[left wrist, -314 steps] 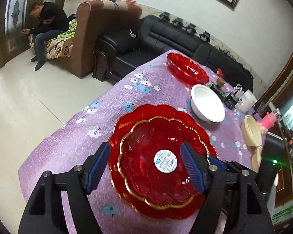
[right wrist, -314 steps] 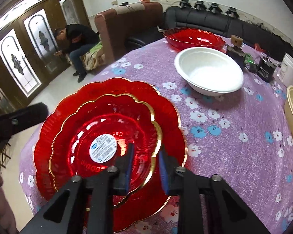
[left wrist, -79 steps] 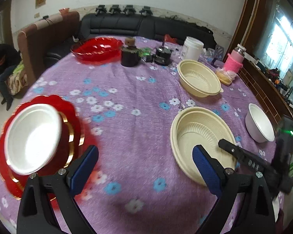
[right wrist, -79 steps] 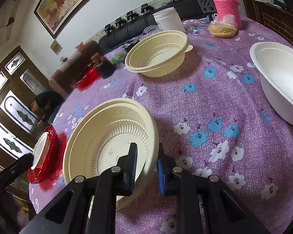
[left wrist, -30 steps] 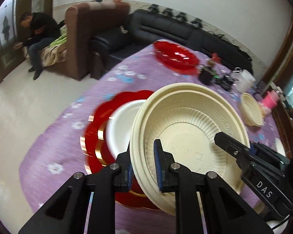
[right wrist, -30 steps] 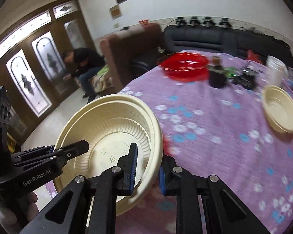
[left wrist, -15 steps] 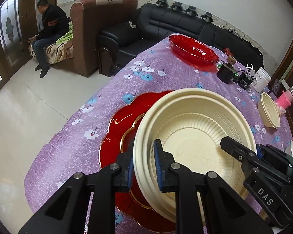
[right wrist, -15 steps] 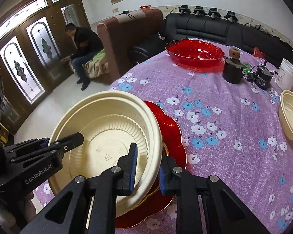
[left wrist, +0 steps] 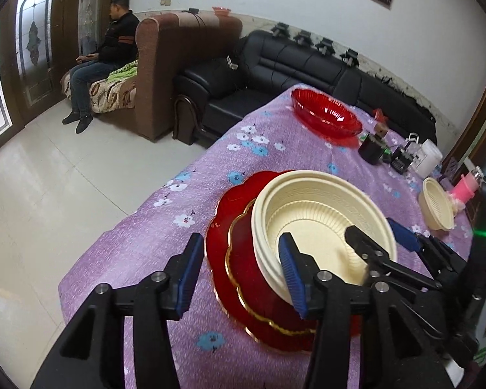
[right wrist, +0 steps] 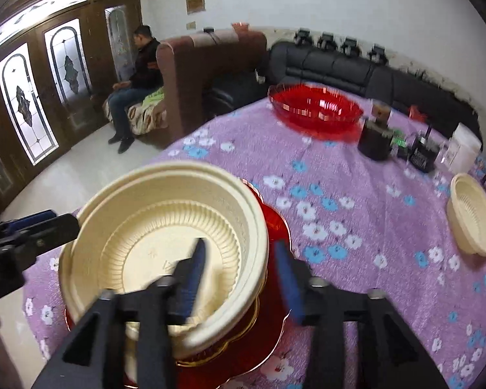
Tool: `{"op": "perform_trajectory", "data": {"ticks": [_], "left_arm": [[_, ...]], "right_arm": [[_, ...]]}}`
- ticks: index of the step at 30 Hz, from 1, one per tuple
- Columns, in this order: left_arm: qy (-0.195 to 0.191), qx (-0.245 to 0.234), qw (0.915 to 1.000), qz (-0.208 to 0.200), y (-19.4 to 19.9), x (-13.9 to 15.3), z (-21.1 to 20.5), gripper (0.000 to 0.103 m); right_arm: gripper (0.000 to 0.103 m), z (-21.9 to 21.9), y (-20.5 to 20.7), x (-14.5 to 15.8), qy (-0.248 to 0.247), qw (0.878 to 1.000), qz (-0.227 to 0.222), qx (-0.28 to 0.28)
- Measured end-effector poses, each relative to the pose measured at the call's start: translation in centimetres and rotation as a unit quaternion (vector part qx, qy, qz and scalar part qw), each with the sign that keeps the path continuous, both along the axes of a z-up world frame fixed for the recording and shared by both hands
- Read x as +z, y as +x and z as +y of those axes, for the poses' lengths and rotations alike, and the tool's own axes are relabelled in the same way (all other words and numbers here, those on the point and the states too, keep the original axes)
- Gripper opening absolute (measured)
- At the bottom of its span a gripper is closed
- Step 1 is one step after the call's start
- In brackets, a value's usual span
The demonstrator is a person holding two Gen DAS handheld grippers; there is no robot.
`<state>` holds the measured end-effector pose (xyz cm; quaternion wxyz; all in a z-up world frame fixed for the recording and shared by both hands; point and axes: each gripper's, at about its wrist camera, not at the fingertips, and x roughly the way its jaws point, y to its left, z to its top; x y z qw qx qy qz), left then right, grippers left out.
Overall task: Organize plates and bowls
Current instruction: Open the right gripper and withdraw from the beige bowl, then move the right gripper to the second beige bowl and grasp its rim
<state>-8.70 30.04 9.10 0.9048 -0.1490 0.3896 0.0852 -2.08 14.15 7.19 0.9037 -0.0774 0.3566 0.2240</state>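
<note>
A large cream bowl sits nested on a white bowl, on top of the stacked red gold-rimmed plates at the near edge of the purple flowered table. It also shows in the right wrist view, above the red plates. My left gripper is open, its jaws astride the bowl's left rim without gripping. My right gripper is open astride the bowl's right rim. A second cream bowl stands at the far right, seen too in the right wrist view.
A red glass bowl stands at the table's far side, with a dark jar, small gadgets and a white tub beside it. Sofas, and a seated man, lie beyond the table's left edge.
Both grippers, which were shut on the large cream bowl's rim, have opened. The bowl now rests on the stack on the red plates.
</note>
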Motion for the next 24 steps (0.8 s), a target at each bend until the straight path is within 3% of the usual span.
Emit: {"op": "perform_trajectory", "data": {"ticks": [7,12,17,24], "left_arm": [[-0.003,0.014,0.9994,-0.031,-2.8,1.3,-0.2,0.059],[0.026,0.018,0.9974,-0.064,-4.7,2.8,-1.5,0.078],[0.048,0.001,0.9960,-0.075,-5.2,3.5,-3.8,0.080],[0.063,-0.030,0.9955,-0.065,-4.7,3.3,-7.5,0.082]], "right_arm": [[0.072,0.1,-1.4,1.4,-0.004,0.999,-0.050,-0.008],[0.075,-2.5,-2.8,3.3,0.034,0.997,-0.065,-0.031],[0.085,-6.7,-5.3,5.0,0.051,0.992,-0.096,-0.058],[0.088,-13.3,-6.9,5.0,0.048,0.989,-0.096,-0.102]]}}
